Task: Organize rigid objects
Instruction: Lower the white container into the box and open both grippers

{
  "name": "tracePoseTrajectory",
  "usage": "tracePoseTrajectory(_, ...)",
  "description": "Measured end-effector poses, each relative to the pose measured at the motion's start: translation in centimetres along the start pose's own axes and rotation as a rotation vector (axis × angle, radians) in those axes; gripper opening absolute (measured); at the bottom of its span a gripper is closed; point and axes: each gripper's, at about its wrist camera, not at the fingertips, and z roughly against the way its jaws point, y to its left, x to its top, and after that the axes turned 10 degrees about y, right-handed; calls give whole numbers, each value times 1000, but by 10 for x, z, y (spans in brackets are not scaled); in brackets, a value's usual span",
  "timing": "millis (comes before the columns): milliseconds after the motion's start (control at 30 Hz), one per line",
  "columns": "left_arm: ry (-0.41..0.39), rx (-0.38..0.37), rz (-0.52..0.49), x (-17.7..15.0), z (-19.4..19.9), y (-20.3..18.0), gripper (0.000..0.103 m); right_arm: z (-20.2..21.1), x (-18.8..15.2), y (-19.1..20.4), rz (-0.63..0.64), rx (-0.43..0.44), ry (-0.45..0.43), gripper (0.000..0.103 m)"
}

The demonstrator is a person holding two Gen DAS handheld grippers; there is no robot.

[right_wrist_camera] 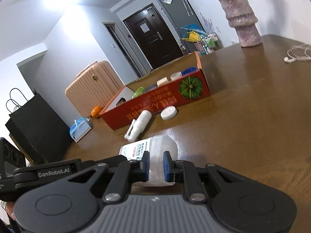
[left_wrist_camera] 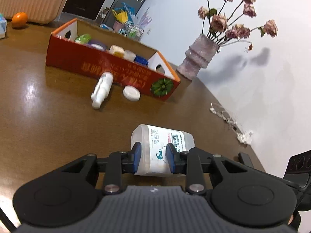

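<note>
A clear plastic cotton-swab container (left_wrist_camera: 161, 145) with a white printed label is held between both grippers above the brown table. My left gripper (left_wrist_camera: 153, 157) is shut on one end of it. My right gripper (right_wrist_camera: 156, 165) is shut on its other end (right_wrist_camera: 155, 151). A red cardboard box (left_wrist_camera: 108, 68) holding several small jars stands farther back; it also shows in the right wrist view (right_wrist_camera: 161, 101). A white spray bottle (left_wrist_camera: 102, 89) and a white round lid (left_wrist_camera: 131, 93) lie on the table against the box's front wall.
A pink vase (left_wrist_camera: 198, 58) with dried roses stands right of the box near the wall. White earphones (left_wrist_camera: 223, 114) and crumpled tissue (left_wrist_camera: 245, 136) lie by the wall. An orange (left_wrist_camera: 19, 20), a tissue pack (right_wrist_camera: 80, 129) and a pink suitcase (right_wrist_camera: 91, 89) are at the far side.
</note>
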Motion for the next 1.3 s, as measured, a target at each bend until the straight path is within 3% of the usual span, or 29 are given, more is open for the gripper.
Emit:
tracePoseTrajectory(167, -71, -12, -19, 46, -1, -8, 28, -6, 32, 7, 23, 0, -40, 14)
tracePoseTrajectory(367, -158, 19, -60, 140, -25, -16, 28, -38, 115, 6, 37, 26, -88, 14)
tracePoseTrajectory(500, -146, 17, -63, 191, -65, -6, 28, -77, 172, -10, 1, 43, -70, 14)
tracePoseTrajectory(600, -103, 43, -46, 211, -99, 8, 28, -111, 203, -28, -40, 46, -34, 14)
tracePoseTrajectory(800, 8, 90, -28, 212, -139, 41, 28, -169, 222, -43, 14, -36, 77, 14)
tracePoseTrajectory(1000, 62, 155, -81, 206, -148, 44, 29, -183, 220, -30, 131, -84, 111, 13)
tracePoseTrajectory(1133, 15, 201, -106, 200, -137, 39, 33, -179, 221, -29, 123, -85, 84, 16)
tracePoseTrajectory(1300, -45, 251, -156, 186, -90, 34, 43, -130, 219, -29, 123, -112, -19, 16)
